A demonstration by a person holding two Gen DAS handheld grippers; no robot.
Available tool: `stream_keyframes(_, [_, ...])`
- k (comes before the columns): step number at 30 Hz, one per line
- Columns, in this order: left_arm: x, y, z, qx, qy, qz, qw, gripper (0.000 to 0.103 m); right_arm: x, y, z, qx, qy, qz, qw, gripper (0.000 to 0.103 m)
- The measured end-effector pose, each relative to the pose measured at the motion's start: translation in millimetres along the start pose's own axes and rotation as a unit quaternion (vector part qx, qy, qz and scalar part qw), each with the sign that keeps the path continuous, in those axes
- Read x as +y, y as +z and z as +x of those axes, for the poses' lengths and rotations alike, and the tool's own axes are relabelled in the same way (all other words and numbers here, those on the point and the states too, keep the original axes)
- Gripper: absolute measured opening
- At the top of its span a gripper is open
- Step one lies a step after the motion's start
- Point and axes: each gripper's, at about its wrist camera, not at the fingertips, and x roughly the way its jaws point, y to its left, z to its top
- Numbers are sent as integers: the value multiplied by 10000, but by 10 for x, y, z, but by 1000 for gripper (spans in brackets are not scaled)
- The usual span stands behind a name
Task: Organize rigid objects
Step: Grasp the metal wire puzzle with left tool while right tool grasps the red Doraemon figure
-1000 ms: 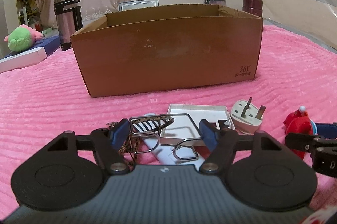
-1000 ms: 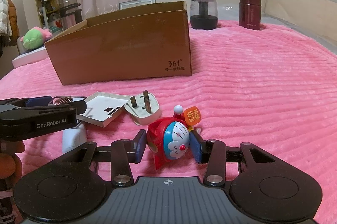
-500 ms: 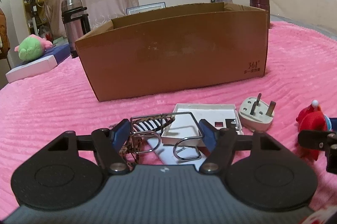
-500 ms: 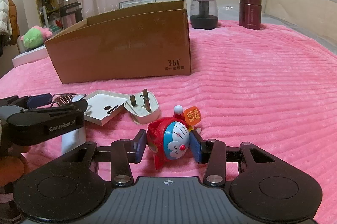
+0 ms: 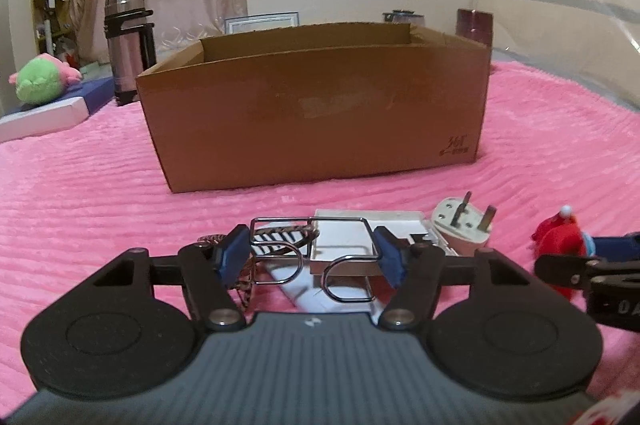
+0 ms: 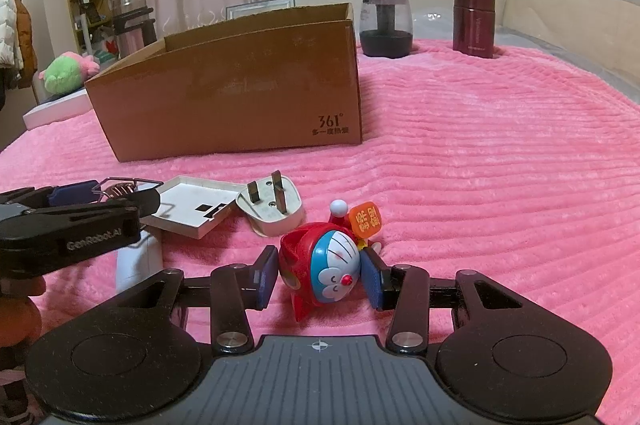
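On the pink ribbed blanket (image 6: 500, 153) there is an open brown cardboard box (image 6: 240, 97) with "361°" printed at one lower corner of its side. In front of it lie the small rigid things.

The right gripper (image 6: 318, 275) is clamped on a Doraemon figure (image 6: 324, 271). The figure has a round blue and white face with a red nose, a red body and a red hat with a white ball on top. An orange tag with yellow characters stands at its back. The blue pads press on its two sides, and it is tilted with the face toward the camera.

The left gripper (image 5: 310, 257) is closing its jaws on a wire frame (image 5: 316, 253). This is a thin silver metal piece with a rectangular top and two curved loops below. In the left wrist view both blue pads are at the outer edges of the frame and seem to touch it. Under the frame I see a striped black and white thing and a brown braided one, but I cannot tell what they are.

Just beside the frame is a white square switch plate (image 6: 192, 205), lying with the hollow back side up. A white plug adapter (image 6: 270, 211) with two flat metal pins touches its edge and lies near the figure.

Behind the box are a steel thermos (image 5: 128, 43), a dark glass jar (image 6: 386, 25) and a dark red flask (image 6: 474, 23). A green plush toy (image 5: 40, 83) is far to the left.
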Motion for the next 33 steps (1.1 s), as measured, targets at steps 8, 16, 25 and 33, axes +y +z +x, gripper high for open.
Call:
stream_keyframes(8, [65, 26, -107, 65, -222, -103, 9997, 63, -24, 9, -45, -43, -22, 18, 10000, 41])
stream_keyframes(16, [105, 6, -282, 99, -295, 27, 9995, 63, -27, 21, -88, -72, -32, 19, 10000, 41])
stream_keyframes(25, [153, 21, -486, 102, -555, -214, 9982, 63, -22, 57, -163, -150, -41, -2, 9999, 41])
stream_keyframes(33, [161, 148, -617, -50, -639, -161, 9978, 63, 12, 123, -269, -272, 3, -57, 9996, 41])
